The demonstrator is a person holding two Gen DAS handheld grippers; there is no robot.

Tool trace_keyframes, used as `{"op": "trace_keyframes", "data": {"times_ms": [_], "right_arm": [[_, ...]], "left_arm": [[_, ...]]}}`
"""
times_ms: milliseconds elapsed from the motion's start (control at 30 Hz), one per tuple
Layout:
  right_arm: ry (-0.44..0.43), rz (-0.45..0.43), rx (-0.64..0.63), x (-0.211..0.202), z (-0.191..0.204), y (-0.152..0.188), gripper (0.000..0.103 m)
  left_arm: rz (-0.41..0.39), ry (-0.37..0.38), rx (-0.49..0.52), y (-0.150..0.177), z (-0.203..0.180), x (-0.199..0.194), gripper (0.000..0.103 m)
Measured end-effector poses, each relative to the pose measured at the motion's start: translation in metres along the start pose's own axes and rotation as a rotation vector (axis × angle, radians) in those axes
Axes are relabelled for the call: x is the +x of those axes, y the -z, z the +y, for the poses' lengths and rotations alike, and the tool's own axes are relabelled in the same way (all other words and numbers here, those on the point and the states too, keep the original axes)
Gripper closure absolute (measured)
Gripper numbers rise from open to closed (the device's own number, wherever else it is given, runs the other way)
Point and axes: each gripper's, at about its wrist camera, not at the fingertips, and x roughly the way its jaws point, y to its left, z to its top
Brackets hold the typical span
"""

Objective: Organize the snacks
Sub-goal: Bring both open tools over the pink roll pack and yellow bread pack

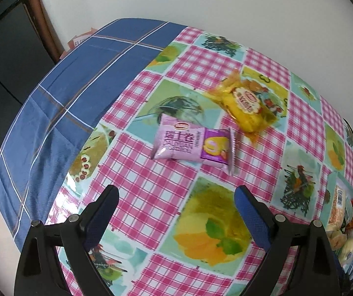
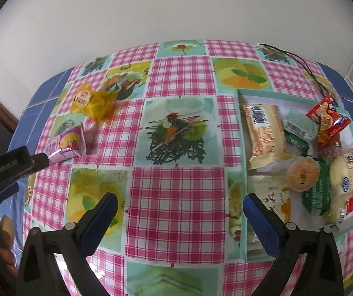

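Note:
A pink and purple snack pack (image 1: 193, 145) lies flat on the checked tablecloth, just ahead of my left gripper (image 1: 176, 197), which stands open and empty short of it. Beyond it lies a yellow snack pack (image 1: 246, 103). The right wrist view shows both packs at the left, the pink one (image 2: 66, 145) and the yellow one (image 2: 93, 102). My right gripper (image 2: 180, 207) is open with nothing between its fingers, over bare cloth. Its right finger sits over the near wall of a pale green tray (image 2: 241, 133) that holds several wrapped snacks.
The left gripper's black body (image 2: 6, 170) reaches in from the left edge of the right wrist view. A black cable (image 2: 309, 71) lies behind the tray. A blue plaid cloth (image 1: 60, 103) covers the table's left side, beside a white wall and a dark doorway.

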Motion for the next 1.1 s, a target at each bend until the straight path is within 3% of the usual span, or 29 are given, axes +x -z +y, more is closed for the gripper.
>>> {"op": "trace_keyframes", "data": {"times_ms": [533, 767, 1100], "right_arm": [[-0.049, -0.019, -0.015, 0.029, 0.017, -0.013, 0.0], [-0.043, -0.064, -0.043, 0.038, 0.024, -0.031, 0.0], [-0.123, -0.095, -0.068, 0.064, 0.052, -0.063, 0.0]], "left_arm": [[0.016, 0.039, -0.037, -0.025, 0.013, 0.021, 0.008], [0.002, 0.079, -0.064, -0.04, 0.02, 0.035, 0.008], [-0.034, 0.094, -0.036, -0.058, 0.022, 0.051, 0.008]]}}
